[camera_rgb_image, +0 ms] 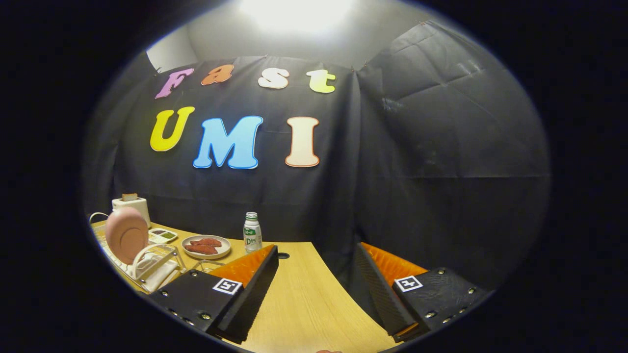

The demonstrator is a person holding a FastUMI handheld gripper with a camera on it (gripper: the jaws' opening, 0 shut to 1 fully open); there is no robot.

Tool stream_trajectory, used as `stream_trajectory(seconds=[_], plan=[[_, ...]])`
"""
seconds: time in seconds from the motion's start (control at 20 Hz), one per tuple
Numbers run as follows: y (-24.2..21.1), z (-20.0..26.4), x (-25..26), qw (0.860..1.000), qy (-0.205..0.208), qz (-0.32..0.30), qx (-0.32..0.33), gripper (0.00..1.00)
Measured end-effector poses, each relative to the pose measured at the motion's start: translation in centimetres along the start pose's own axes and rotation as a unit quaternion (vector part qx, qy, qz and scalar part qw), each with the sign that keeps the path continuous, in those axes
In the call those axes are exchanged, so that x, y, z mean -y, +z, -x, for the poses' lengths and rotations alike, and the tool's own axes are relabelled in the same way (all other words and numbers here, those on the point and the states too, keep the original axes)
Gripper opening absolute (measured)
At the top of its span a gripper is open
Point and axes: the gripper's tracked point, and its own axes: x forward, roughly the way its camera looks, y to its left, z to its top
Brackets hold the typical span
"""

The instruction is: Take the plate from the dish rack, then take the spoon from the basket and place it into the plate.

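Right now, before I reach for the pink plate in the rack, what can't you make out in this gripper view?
- Spoon and basket: cannot be picked out; the open gripper's left finger covers the table beside the white wire dish rack.
- Round pink plate: its lower edge is hidden by the rack's wires.
- Small divided tray: contents too small to identify.
- White box-shaped appliance: partly behind the plate.

Your plate (126, 234) — pink, round — stands upright on edge in the white wire dish rack (147, 267), well off to the left of the left finger and beyond it. Your basket sits at the rack's near end; the spoon cannot be made out. Your gripper (314, 289) is spread wide over bare tabletop, holding nothing.
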Motion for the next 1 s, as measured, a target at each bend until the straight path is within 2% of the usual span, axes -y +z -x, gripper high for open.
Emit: stream_trajectory(seconds=[0.25, 0.45, 0.55, 0.8, 1.0], plan=[[3.5, 3.4, -3.9, 1.000, 0.023, -0.015, 0.002, 0.97], [5.1, 4.9, -9.1, 0.997, 0.066, -0.024, -0.008, 0.97], [6.1, 5.6, -12.7, 0.994, 0.105, -0.025, -0.012, 0.98], [7.2, 5.9, -22.4, 0.973, 0.214, -0.064, -0.066, 0.97], [6.9, 3.7, -27.7, 0.957, 0.255, -0.081, -0.111, 0.98]])
